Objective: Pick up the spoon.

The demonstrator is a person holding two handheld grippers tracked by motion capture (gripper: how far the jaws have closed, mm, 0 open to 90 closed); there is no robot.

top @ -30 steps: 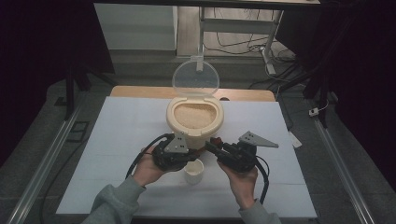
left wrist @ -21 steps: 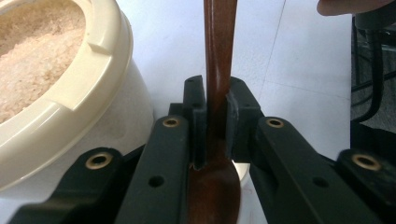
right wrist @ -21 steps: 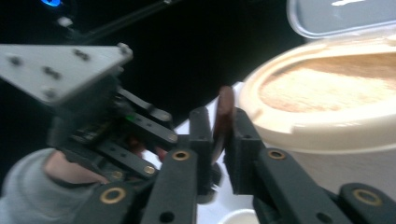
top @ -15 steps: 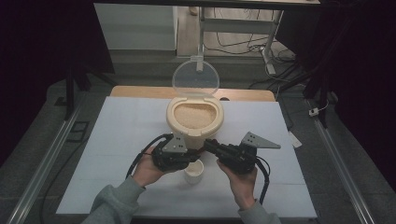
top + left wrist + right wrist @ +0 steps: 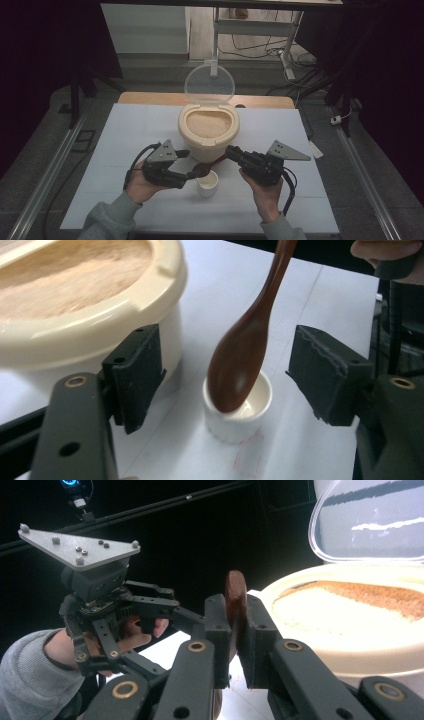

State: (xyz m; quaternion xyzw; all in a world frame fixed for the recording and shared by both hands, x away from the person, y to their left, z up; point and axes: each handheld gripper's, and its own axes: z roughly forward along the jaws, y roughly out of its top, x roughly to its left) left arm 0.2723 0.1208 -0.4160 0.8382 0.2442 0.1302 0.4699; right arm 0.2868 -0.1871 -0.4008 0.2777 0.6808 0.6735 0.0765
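- Right gripper view: right gripper (image 5: 235,630) clamps the wooden spoon (image 5: 240,360) by its handle end — stiff, light, smooth, likely to pivot.
- Spoon bowl dips into the small white cup (image 5: 239,412) on the bench (image 5: 125,130), beside the rice container (image 5: 208,131).
- Left gripper (image 5: 225,375) jaws stand apart — either side of the cup.

One rice container (image 5: 209,131), one wooden spoon (image 5: 242,347), one white cup (image 5: 207,183), two grippers

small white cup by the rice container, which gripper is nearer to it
Left. The left gripper sits open right beside the small white cup, its jaws flanking it. The right gripper, shut on the brown wooden spoon, is farther off, up and to the right.
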